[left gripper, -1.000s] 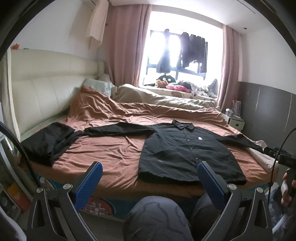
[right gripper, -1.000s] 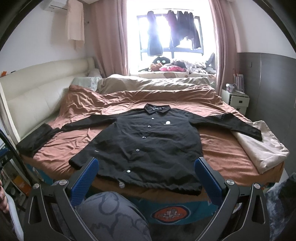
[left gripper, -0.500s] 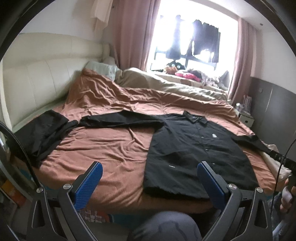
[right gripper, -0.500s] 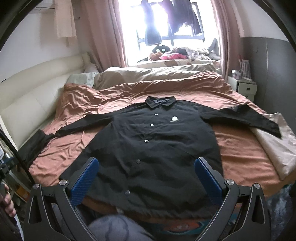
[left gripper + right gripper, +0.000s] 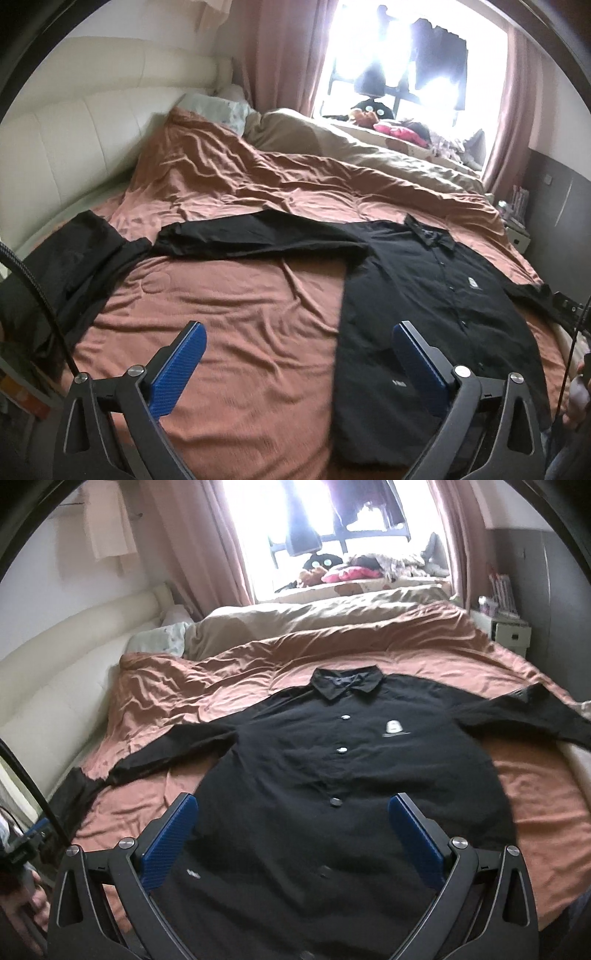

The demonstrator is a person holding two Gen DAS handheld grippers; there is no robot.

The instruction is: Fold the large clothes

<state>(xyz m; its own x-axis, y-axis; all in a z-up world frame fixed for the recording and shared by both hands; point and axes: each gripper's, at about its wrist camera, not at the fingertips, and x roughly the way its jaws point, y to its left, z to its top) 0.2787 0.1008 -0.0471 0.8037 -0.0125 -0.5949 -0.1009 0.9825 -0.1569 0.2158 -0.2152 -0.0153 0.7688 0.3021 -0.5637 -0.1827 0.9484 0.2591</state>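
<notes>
Shirt (image 5: 332, 794) spread flat on rumpled brown bedspread (image 5: 240, 314).

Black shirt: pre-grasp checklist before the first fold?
1. Black shirt lies flat, front up, buttoned: ok.
2. Both sleeves spread out: ok; left sleeve, right sleeve.
3. Left gripper open, holds nothing: ok.
4. Right gripper open, holds nothing: ok.
5. Other dark garment clear of the left cuff: not ok, they meet or nearly so.
6. Hem edge visible: cannot tell, cut off in the right wrist view.
</notes>
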